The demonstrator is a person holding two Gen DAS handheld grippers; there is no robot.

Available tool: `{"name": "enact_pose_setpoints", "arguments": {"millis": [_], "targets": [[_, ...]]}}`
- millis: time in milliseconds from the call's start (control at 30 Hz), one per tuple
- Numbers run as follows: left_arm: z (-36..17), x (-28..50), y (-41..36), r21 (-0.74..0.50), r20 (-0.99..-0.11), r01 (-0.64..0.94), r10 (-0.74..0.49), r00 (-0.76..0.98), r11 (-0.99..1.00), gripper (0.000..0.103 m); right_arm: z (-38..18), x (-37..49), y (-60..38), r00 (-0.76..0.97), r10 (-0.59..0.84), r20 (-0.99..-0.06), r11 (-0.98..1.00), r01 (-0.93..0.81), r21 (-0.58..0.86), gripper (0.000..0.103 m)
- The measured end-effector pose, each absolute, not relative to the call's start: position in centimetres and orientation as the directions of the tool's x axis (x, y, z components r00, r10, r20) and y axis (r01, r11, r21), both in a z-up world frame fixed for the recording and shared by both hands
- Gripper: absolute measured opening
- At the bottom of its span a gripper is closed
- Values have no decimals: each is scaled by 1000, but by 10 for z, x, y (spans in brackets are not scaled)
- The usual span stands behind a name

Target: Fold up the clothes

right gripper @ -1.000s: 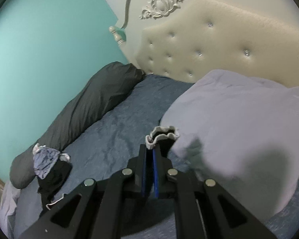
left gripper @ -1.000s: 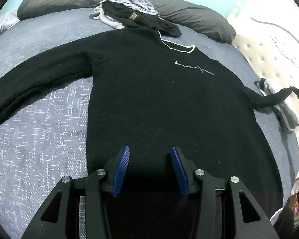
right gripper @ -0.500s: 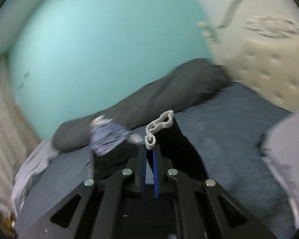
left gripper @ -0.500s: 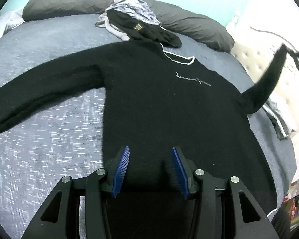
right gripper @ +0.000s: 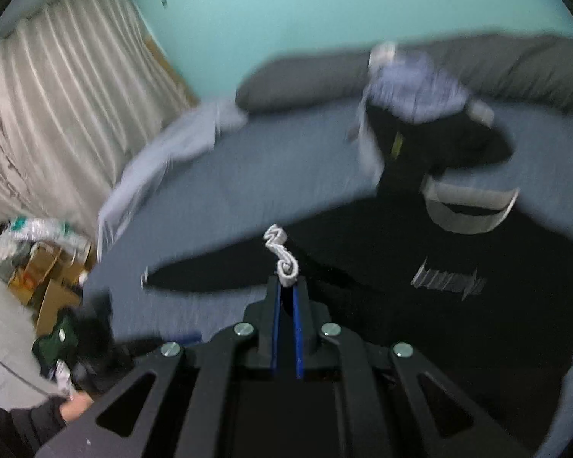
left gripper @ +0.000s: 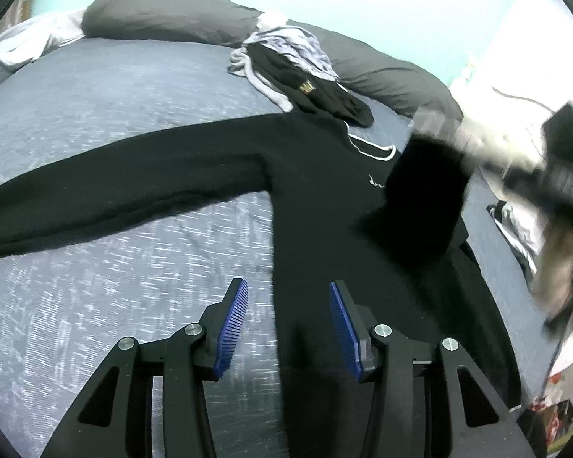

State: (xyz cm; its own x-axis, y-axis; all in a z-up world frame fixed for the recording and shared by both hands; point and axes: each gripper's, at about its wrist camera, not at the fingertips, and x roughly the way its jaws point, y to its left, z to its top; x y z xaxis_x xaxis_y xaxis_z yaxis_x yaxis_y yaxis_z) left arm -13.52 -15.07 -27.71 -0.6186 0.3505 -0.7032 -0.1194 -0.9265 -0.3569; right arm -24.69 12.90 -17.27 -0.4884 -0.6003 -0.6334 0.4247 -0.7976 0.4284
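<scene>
1. A black sweater (left gripper: 324,198) lies face up on the blue-grey bed (left gripper: 114,122), its white-edged neckline toward the long dark grey pillow (left gripper: 172,19).
2. One sleeve (left gripper: 114,187) is stretched flat across the bedcover toward the left of the left wrist view.
3. The other sleeve (left gripper: 424,198) is lifted off the bed and hangs over the sweater's chest, blurred.
4. The right gripper (right gripper: 285,290) is clamped on that sleeve's white-trimmed cuff (right gripper: 282,259), which bunches up just past the blue pads.
5. The left gripper (left gripper: 286,324) hangs half open above the sweater's lower edge, nothing between its pads.
6. A small pile of clothes (left gripper: 301,76) rests against the pillow, just beyond the neckline.
</scene>
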Motion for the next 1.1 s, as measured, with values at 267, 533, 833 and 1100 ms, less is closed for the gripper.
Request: {"name": "enact_pose_setpoints", "arguments": {"millis": [267,533,833,1100], "targets": [[-278,-136,-153,-354,-710,-117,348,-612,-928,49,-245,-228,99,-390,-607,-693,-788,406,462,6],[-281,-138,-148,-367,-716,-122,364,-596,-922,50,-262,-223,103,-293,-625,-723,-771,377,514,12],[-290,-148,-135,-356,-736,-135,367,-569,-925,50,-267,-207,162,-376,-657,-653,-749,230,621,45],[-304,-173,-109,-321,-765,-167,360,-534,-932,50,-261,-200,273,-574,-454,-681,-823,-22,568,45]]}}
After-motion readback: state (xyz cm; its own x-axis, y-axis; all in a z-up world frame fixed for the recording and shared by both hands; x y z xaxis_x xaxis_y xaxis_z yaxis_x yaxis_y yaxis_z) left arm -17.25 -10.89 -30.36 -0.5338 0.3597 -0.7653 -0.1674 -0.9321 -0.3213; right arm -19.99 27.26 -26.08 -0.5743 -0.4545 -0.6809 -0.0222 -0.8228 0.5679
